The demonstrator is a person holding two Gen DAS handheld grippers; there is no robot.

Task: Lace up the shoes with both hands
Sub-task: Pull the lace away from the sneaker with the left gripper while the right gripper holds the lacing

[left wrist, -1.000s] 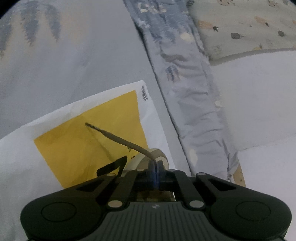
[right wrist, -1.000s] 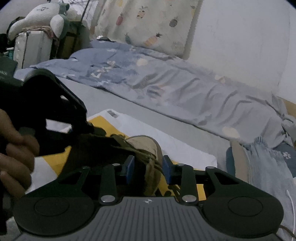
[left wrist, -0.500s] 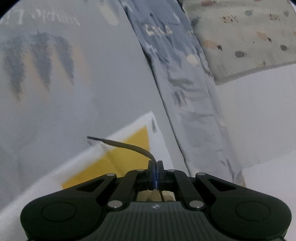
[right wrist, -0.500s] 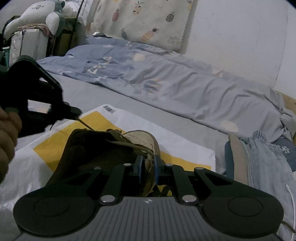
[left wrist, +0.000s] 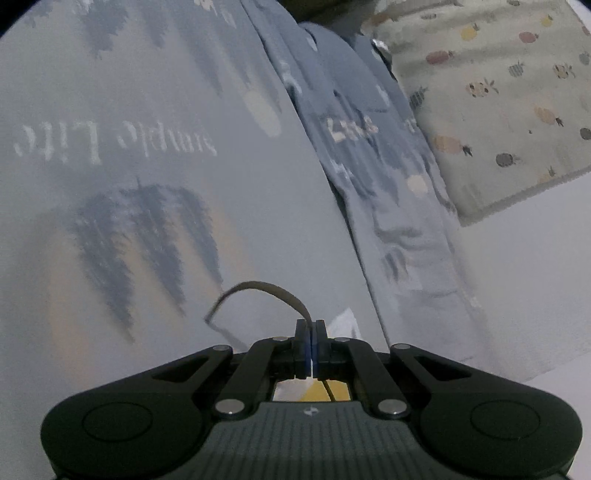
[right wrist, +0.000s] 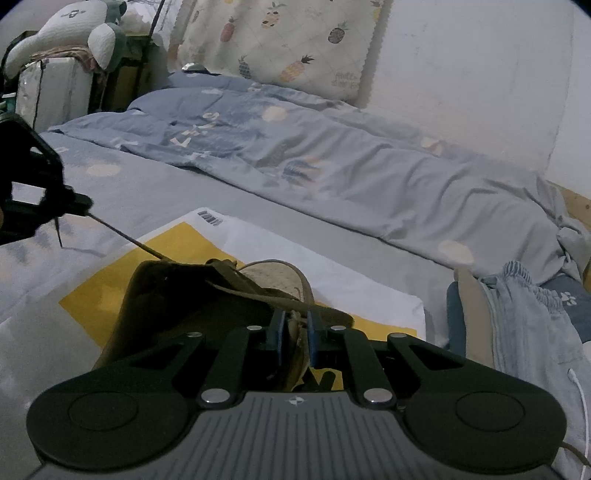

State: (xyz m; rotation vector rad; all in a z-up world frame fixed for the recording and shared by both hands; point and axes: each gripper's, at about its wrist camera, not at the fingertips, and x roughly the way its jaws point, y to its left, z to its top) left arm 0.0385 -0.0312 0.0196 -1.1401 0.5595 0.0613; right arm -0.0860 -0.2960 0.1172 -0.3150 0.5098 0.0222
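- On the bed [right wrist: 177, 192], a white and yellow bag [right wrist: 258, 236] lies flat, and the shoe [right wrist: 192, 295] sits on top of it, dark olive with a pale inside.
- The shoe rests near the bag's near edge, its opening facing the far wall.
- The right gripper [right wrist: 295, 332] has its fingers nearly together, pinching the shoe's upper edge and a strand of lace between the blue pads.
- The left gripper [left wrist: 311, 345] has its fingers pressed together on the lace [left wrist: 258, 291]; the free end curls up and over to the left, then drops toward the sheet.
- From the right view, the left gripper [right wrist: 79, 204] sits off the bag's left corner, above the bed, and the lace [right wrist: 125, 236] runs taut from its tips down to the shoe's near-left side.
- A short tail of lace hangs below those tips.
- A rumpled blue quilt [right wrist: 332, 162] lies along the bed's far edge, against the wall.
- A pineapple-print cloth [right wrist: 280, 40] hangs on the wall behind the quilt.
- Toward the bed's right edge lies a heap of denim [right wrist: 528, 325].
- At the far left corner a plush toy [right wrist: 70, 29] sits on stacked things.
- The sheet [left wrist: 147, 184] under the left gripper carries leaf prints and pale lettering, too blurred to read surely.
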